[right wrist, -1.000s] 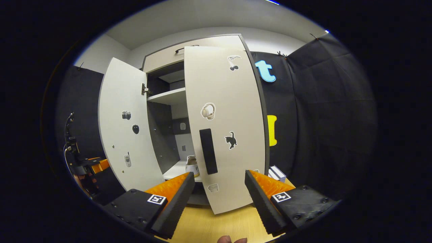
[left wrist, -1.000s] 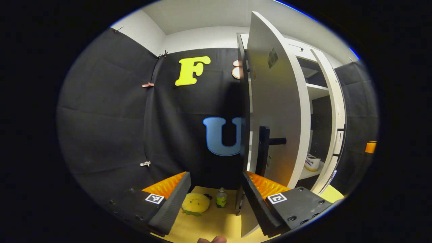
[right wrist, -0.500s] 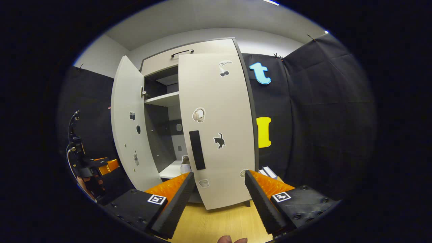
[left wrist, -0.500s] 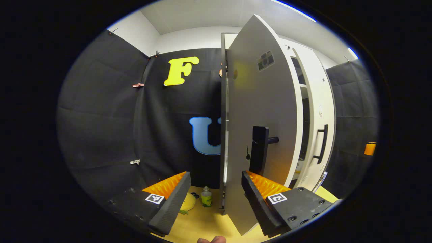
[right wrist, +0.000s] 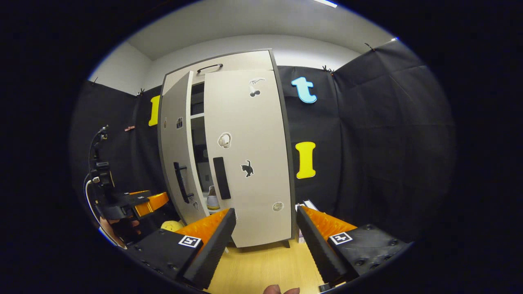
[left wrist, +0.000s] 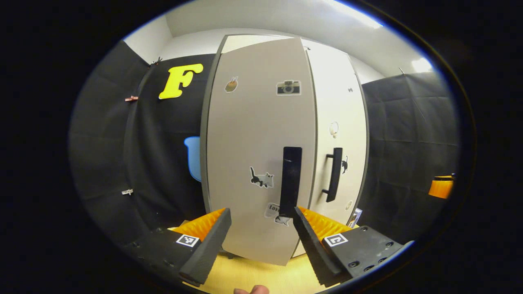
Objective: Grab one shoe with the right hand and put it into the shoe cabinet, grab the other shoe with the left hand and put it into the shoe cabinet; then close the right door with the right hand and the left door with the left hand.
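Your left gripper [left wrist: 260, 234] sits with its fingers spread wide, nothing between them, and the left door [left wrist: 257, 155] rises just ahead. Its black handle [left wrist: 290, 181] comes down to a point right by your inner fingertip, though I cannot tell whether they touch. A cat sticker [left wrist: 261, 178] sits beside the handle, a camera sticker [left wrist: 288, 87] up near the top. Past it, the right door [left wrist: 339, 139] with its own bar handle [left wrist: 334, 174] looks close to flush with the cabinet front from here.

Over to your right gripper [right wrist: 264, 241]: fingers wide apart too, holding nothing, hovering above the pale wooden floor [right wrist: 261, 267] a little back from the shoe cabinet [right wrist: 229, 147]. The right door [right wrist: 249, 159] faces you, black handle [right wrist: 221, 178] and a cat sticker [right wrist: 246, 168] on it. From this angle the left door [right wrist: 176, 151] stands ajar, leaving a narrow dark gap between the two doors. In that gap, low down on a shelf, you can see one pale shoe [right wrist: 212, 199]; the second shoe I cannot make out. Far left, your other gripper [right wrist: 137, 202] hangs by the left door's outer face, a hand beneath it.
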A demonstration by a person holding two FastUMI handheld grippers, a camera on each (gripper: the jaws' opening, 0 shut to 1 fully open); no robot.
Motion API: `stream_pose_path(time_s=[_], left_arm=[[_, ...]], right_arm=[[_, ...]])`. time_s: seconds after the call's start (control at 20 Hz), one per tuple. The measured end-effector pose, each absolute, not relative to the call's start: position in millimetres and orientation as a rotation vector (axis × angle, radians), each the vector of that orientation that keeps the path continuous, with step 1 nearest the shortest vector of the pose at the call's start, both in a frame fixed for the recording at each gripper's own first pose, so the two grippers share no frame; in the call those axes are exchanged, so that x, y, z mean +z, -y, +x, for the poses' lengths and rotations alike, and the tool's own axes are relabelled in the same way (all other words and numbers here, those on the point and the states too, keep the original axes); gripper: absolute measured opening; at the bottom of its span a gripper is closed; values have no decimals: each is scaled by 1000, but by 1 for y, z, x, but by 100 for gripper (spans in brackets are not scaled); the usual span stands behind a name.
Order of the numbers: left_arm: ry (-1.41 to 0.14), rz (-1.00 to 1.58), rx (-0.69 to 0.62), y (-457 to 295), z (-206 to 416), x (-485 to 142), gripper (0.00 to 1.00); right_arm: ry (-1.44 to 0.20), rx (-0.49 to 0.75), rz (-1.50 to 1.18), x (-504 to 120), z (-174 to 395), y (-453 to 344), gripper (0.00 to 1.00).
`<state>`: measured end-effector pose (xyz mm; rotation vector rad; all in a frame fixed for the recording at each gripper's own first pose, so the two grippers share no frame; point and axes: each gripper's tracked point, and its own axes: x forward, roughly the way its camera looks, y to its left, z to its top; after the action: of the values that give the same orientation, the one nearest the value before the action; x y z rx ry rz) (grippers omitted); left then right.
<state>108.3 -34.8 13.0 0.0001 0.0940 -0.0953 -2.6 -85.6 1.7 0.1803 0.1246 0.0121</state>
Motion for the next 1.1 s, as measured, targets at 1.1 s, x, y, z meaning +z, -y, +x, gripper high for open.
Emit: stream_pose_path(time_s=[1.1], left_arm=[[-42, -12, -84, 17, 24, 43, 95]], right_arm=[[-94, 44, 131, 11, -15, 47, 98]])
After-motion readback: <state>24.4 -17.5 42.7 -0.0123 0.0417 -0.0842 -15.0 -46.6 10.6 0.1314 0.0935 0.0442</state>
